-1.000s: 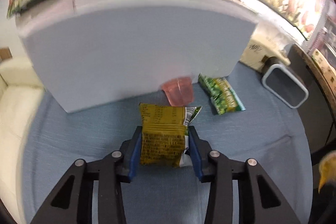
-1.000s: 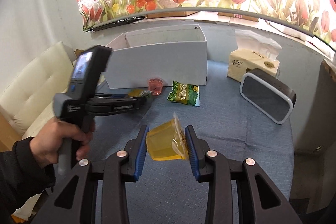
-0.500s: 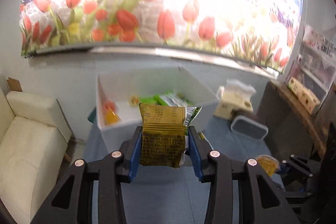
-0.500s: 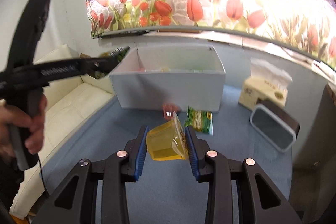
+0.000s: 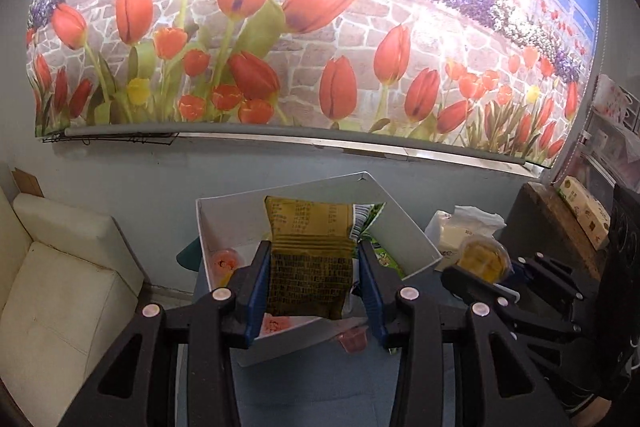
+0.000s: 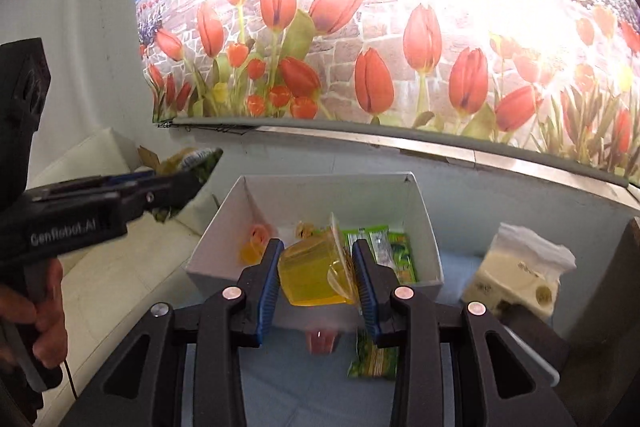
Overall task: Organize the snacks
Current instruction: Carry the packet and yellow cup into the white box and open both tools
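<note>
My left gripper [image 5: 310, 267] is shut on an olive-yellow snack packet [image 5: 310, 259], held above the near wall of the white box [image 5: 416, 239]. My right gripper [image 6: 318, 271] is shut on a yellow jelly cup [image 6: 310, 273], held in front of the white box [image 6: 224, 227]. The box holds pink and orange jelly cups [image 6: 256, 241] on its left and green packets [image 6: 394, 251] on its right. A pink jelly cup [image 6: 322, 341] and a green packet [image 6: 372, 359] lie on the blue table in front of the box. The right gripper with its cup [image 5: 482, 261] shows in the left wrist view.
A tissue pack [image 6: 520, 275] stands right of the box. A cream sofa [image 5: 52, 291] is to the left, below the table edge. A tulip mural wall rises behind the box. A dark shelf [image 5: 560, 227] stands at the right.
Both grippers rose and moved toward the box, which now shows from above with its contents. The left gripper's view tilted up from the box's front wall. Both holds are unchanged.
</note>
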The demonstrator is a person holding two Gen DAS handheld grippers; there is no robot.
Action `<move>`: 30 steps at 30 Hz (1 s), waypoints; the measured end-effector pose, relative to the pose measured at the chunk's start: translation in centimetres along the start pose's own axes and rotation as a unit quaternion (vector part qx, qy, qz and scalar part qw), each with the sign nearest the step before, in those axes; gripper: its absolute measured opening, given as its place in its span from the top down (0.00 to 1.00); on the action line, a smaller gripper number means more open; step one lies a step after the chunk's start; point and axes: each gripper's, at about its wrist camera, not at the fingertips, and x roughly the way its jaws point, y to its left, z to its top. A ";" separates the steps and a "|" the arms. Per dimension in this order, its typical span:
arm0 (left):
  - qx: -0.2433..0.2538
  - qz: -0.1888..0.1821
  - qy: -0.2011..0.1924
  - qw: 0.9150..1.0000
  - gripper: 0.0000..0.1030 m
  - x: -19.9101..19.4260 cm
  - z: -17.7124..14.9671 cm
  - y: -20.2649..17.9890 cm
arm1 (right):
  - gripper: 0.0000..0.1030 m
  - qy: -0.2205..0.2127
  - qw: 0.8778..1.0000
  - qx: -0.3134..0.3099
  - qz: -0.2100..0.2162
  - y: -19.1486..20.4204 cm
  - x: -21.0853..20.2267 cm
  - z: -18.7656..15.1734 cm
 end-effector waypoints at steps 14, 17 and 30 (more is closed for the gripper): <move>-0.007 0.013 0.043 0.999 0.56 7.4 0.6 3.3 | 0.63 0.036 0.998 0.039 -0.015 -3.1 8.2 2.9; -0.002 0.017 0.047 0.999 0.56 8.3 0.4 3.5 | 0.63 0.038 0.999 0.038 -0.010 -3.2 9.0 3.3; -0.013 0.025 0.041 0.999 0.09 9.2 -0.2 5.1 | 0.16 0.035 0.998 0.045 -0.033 -4.0 10.7 3.4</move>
